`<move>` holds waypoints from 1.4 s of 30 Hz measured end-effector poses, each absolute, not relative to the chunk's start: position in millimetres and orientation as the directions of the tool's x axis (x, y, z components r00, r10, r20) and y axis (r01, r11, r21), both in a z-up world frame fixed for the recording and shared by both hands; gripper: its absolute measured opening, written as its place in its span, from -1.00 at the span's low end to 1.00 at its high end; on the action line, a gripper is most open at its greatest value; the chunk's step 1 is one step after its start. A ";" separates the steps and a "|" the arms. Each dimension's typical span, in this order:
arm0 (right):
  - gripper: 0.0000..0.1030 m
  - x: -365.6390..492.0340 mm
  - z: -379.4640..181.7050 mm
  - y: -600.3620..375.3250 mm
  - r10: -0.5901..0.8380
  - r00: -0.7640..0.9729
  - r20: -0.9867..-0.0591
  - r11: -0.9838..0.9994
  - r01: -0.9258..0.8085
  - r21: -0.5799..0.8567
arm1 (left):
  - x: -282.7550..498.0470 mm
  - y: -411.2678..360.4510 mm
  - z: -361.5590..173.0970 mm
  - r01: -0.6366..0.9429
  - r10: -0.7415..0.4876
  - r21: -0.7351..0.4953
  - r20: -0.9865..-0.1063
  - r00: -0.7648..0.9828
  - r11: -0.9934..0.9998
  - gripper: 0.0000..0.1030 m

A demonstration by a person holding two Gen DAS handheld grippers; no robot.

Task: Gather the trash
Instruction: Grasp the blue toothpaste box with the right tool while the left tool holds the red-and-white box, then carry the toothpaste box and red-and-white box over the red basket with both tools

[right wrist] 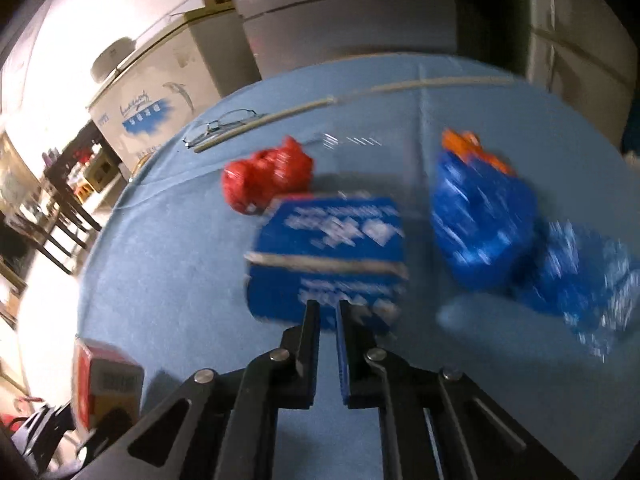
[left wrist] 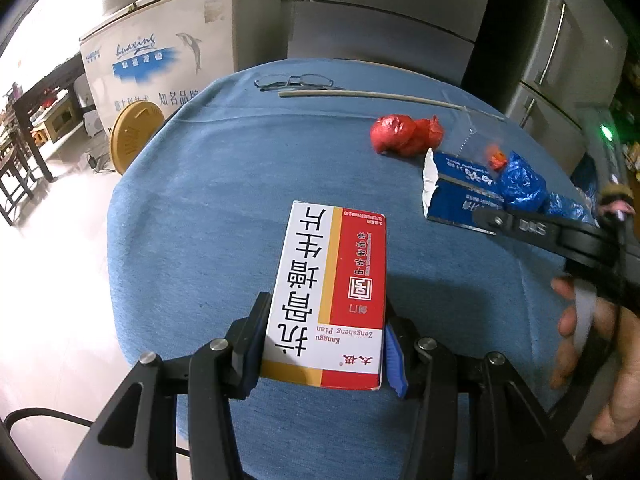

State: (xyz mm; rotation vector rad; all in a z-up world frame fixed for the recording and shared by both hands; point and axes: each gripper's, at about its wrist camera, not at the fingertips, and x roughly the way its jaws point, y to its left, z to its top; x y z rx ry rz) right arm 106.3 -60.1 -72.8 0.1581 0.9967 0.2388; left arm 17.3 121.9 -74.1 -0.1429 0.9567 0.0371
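Note:
My left gripper (left wrist: 326, 316) is shut on a white, red and yellow medicine box (left wrist: 332, 288) and holds it over the blue tablecloth (left wrist: 208, 208). A crumpled red bag (left wrist: 406, 134), an open blue carton (left wrist: 460, 188) and crumpled blue bags (left wrist: 524, 186) lie to the right. My right gripper (right wrist: 328, 304) is nearly shut and empty, just before the blue carton (right wrist: 328, 240). The right view is blurred; it shows the red bag (right wrist: 268, 180), the blue bags (right wrist: 484, 224) and the held box (right wrist: 106, 380) at lower left.
Glasses (left wrist: 294, 81) and a long pale stick (left wrist: 372, 96) lie at the table's far edge. A white freezer (left wrist: 156, 52) and grey cabinets (left wrist: 552, 64) stand behind. A round yellow stool (left wrist: 134, 132) and dark wooden chairs (left wrist: 20, 152) are on the floor at left.

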 end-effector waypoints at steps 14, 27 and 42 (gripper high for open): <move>1.00 141.6 -56.2 -33.6 0.202 0.617 -0.761 0.979 -0.106 0.174 | 24.5 111.7 -76.1 -0.076 -0.035 -0.094 -0.825 0.564 0.993 -0.01; 1.00 164.5 -89.0 9.7 0.063 0.555 -0.829 0.996 -0.084 0.020 | 27.3 124.8 -82.8 -0.097 -0.025 -0.095 -0.830 0.557 0.991 -0.01; 0.81 103.9 -53.5 -56.3 0.187 0.614 -0.766 0.982 -0.131 0.135 | 25.8 107.1 -76.8 -0.066 -0.031 -0.082 -0.825 0.565 0.994 -0.01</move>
